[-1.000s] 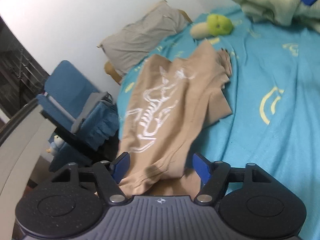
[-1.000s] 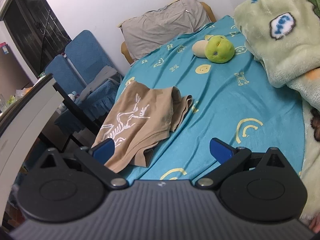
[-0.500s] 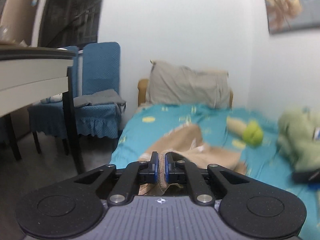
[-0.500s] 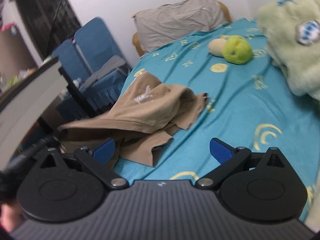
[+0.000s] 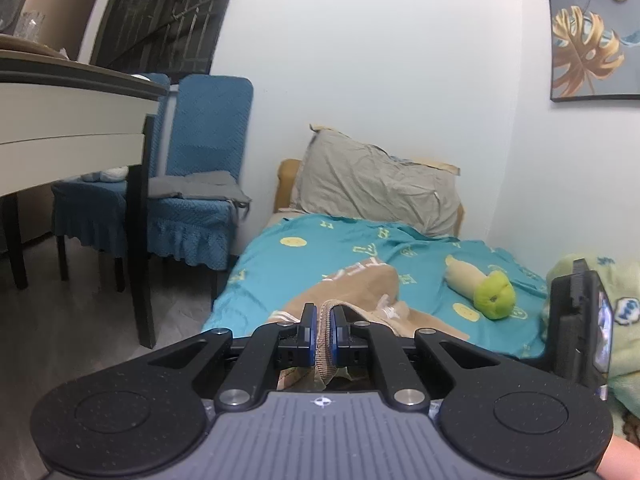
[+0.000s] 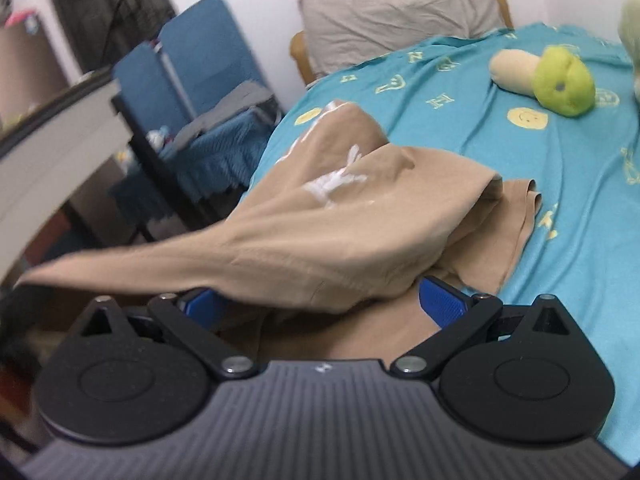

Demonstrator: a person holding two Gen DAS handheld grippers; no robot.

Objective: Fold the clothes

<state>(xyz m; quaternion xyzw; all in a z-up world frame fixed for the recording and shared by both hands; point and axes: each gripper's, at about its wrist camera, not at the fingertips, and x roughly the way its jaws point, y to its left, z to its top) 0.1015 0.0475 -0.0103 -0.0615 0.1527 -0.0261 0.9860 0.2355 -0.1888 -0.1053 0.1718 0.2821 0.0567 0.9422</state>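
A: Left wrist view: what is the left hand-held gripper doing?

B: Its two blue fingers are pressed close together, pinching a ribbed edge of the tan shirt.

A: Where is the shirt?

B: It lies on the bed, on the blue sheet, near the bed's left edge. One part is lifted up off the bed, pulled into a long point toward the left.

A: And the right hand-held gripper?

B: In the right wrist view its jaws are spread wide. The shirt hangs over and between its blue fingers. I cannot tell if they touch the cloth. This view is a bit blurry.

A: What is on the shirt?

B: A white drawing, on the lifted part.

A: What else is on the bed?

B: A gray pillow leans at the head of the bed. A green and cream plush toy lies on the sheet, to the right of the shirt and apart from it. A fuzzy green blanket is at the right side of the bed.

A: And off the bed?

B: Blue chairs stand left of the bed, and a white worktop is beside them.
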